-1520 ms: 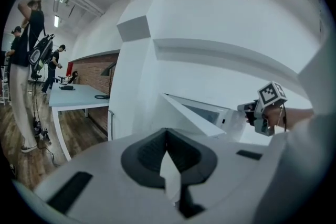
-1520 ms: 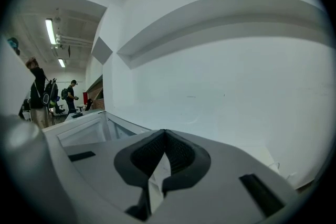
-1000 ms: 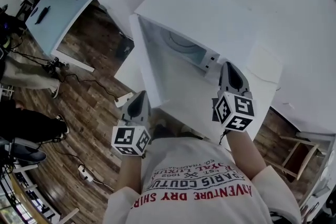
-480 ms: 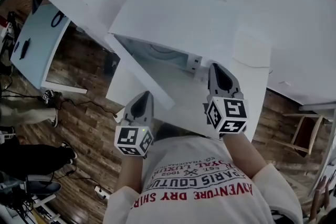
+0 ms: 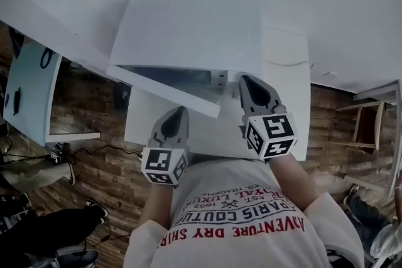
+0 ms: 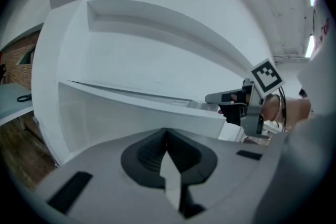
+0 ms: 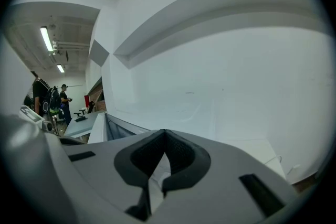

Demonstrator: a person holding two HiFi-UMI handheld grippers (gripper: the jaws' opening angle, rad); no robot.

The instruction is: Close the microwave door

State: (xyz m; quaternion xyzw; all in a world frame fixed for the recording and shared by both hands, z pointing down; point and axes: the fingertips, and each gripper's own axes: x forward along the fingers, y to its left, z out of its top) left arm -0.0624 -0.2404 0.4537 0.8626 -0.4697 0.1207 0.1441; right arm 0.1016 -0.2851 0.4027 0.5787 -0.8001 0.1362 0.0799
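Head view: microwave door (image 5: pixel 164 86) nearly shut, a narrow gap to go; left gripper (image 5: pixel 178 113) and right gripper (image 5: pixel 249 81) both pressed together, empty.

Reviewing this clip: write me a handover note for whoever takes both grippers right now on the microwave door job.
Left gripper: jaws together, holding nothing, pointed at the outer face of the white microwave door. I cannot tell whether it is touching the door.
Right gripper: jaws together, empty, beside the door's free edge.
The boxy white microwave sits on the white table. Its door, hinged on the left side, stands ajar at a narrow angle.
Done: the door is most of the way shut.
Left: push the free edge in until it sits flush, probably with the left gripper.
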